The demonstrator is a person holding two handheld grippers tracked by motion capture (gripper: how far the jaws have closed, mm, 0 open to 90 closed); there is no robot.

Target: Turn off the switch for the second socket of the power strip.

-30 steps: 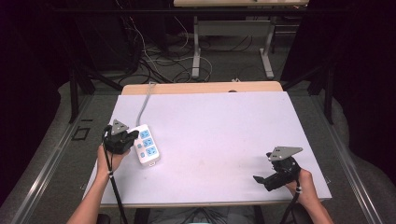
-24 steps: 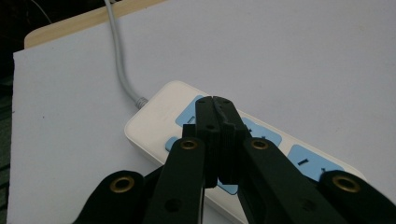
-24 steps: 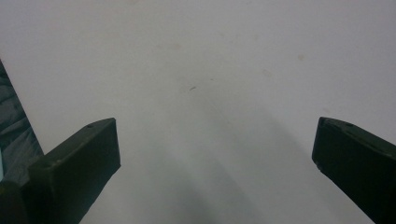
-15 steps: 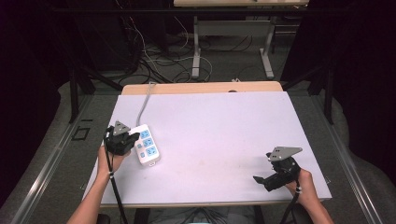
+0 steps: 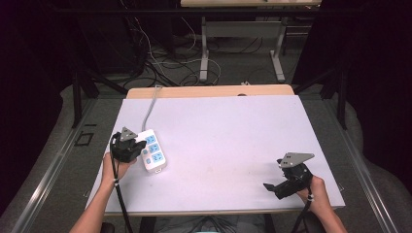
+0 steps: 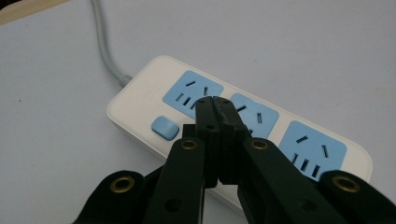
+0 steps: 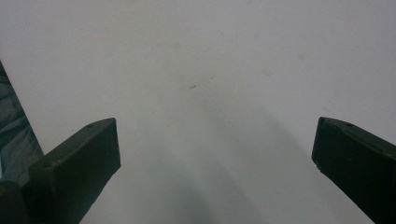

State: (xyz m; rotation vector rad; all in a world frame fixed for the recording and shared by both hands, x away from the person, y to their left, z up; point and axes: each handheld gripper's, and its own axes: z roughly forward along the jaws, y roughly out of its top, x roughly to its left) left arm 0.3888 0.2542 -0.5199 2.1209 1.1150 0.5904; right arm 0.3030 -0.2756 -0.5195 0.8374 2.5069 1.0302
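A white power strip [image 5: 153, 151] with three blue sockets lies on the left part of the white table [image 5: 233, 131], and its grey cable [image 5: 149, 108] runs to the far edge. My left gripper [image 5: 140, 146] reaches it from the left. In the left gripper view the black jaws are shut with nothing between them, and the left gripper [image 6: 215, 103] has its tips over the power strip [image 6: 261, 140] between the first two sockets, just past the blue switch [image 6: 165, 128]. I cannot tell if they touch. My right gripper [image 5: 275, 186] is open near the front right corner; in its own view the right gripper [image 7: 215, 140] is over bare tabletop.
The wooden back edge of the table [image 5: 209, 91] shows behind the white surface. Beyond it on the dark floor are cables [image 5: 160, 58] and the metal legs of another desk [image 5: 204, 53]. The person's forearms [image 5: 99, 204] come in from the bottom.
The left gripper has edged slightly right, closer onto the power strip. The right gripper has sunk a little toward the front edge. The strip has not moved.
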